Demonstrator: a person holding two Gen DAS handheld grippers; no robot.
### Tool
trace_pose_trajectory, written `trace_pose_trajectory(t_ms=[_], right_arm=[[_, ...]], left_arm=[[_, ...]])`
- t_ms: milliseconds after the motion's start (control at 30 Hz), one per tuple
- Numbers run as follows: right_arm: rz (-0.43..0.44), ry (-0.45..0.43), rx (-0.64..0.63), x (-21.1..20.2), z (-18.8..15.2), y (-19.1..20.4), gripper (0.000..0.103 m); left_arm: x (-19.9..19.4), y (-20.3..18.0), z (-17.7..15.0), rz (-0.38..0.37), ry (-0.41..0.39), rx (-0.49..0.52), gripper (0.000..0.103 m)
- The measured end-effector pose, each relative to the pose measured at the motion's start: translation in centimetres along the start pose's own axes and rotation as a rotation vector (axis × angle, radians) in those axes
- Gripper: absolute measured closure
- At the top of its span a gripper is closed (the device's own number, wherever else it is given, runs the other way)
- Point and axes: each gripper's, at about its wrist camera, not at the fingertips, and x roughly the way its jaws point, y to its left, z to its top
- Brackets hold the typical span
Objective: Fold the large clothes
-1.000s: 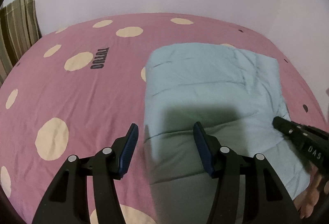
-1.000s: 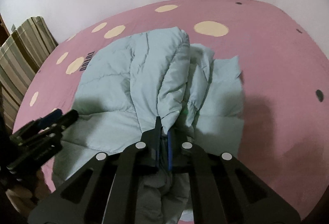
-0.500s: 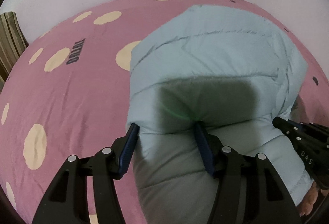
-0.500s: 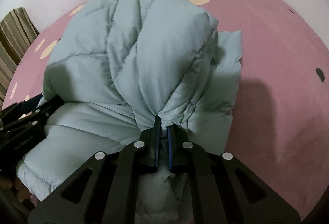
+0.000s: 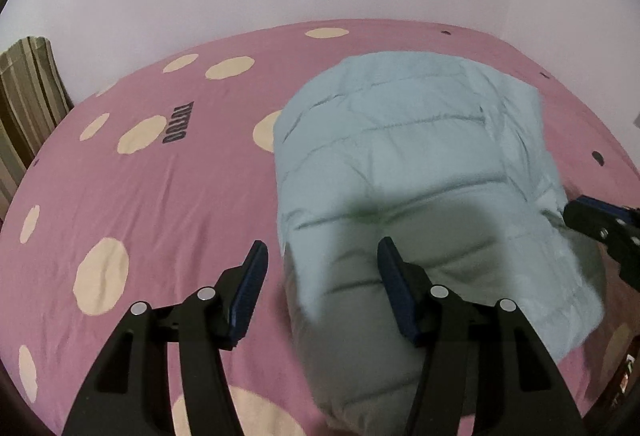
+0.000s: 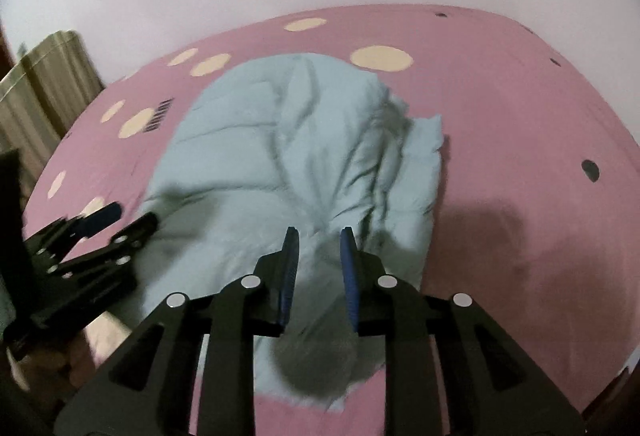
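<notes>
Puffer jacket [image 5: 404, 164], pale blue, quilted: folded into a thick bundle on the pink dotted bedsheet [image 5: 168, 196], right of the bed's middle; long axis runs near to far, with the rounded fold at the far end. Left to right: striped curtain [image 5: 28, 92] at the far left edge; left gripper [image 5: 320, 268], jaws wide, straddling the bundle's near left edge without pressing it; right gripper [image 6: 318, 252], jaws narrow and opening, with a ridge of jacket fabric between them, seemingly being let go. Jacket lies ahead of both grippers; the right sits nearer its centreline.
</notes>
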Motion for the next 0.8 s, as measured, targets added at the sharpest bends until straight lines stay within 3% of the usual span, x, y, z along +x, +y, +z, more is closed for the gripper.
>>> trace_pose_trajectory(t_ms=[233, 433, 633, 800], right_arm=[[-0.010, 0.122, -0.047, 4.1, -3.1, -0.3, 0.083], [-0.005, 0.122, -0.017, 5.6, -3.5, -1.5, 0.084], [0.001, 0.096, 0.003, 2.5, -2.8, -1.3, 0.081], [-0.015, -0.043, -0.005, -1.3, 0.8, -1.2, 0.072]], left_arm=[[2.9, -0.4, -0.8, -0.043, 0.076, -0.022, 0.046], [4.3, -1.3, -1.2, -0.019, 0.080, 0.005, 0.047], [0.4, -0.9, 0.0, -0.008, 0.032, 0.038, 0.049], [-1.9, 0.1, 3.4, 0.009, -0.069, 0.020, 0.049]])
